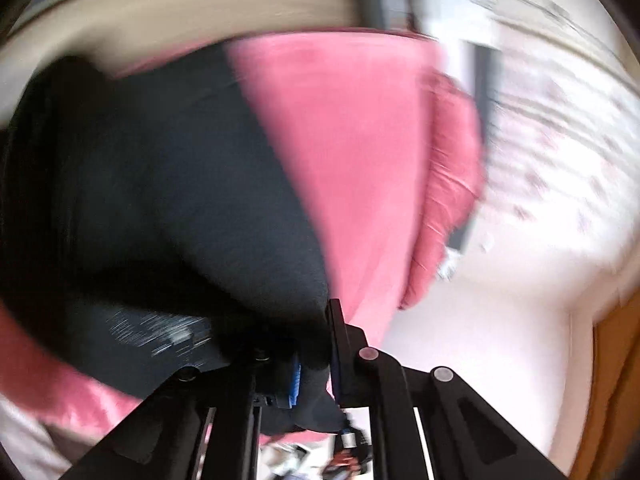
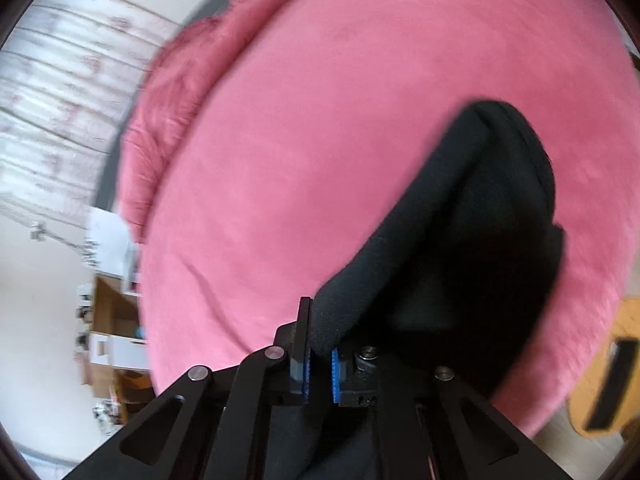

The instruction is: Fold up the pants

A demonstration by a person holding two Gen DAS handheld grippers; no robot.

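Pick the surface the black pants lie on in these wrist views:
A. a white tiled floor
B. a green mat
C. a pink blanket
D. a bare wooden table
C: the black pants rest on a pink blanket that spreads around them in both views.

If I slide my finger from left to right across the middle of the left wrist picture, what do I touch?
Black pants → pink blanket → white patterned wall.
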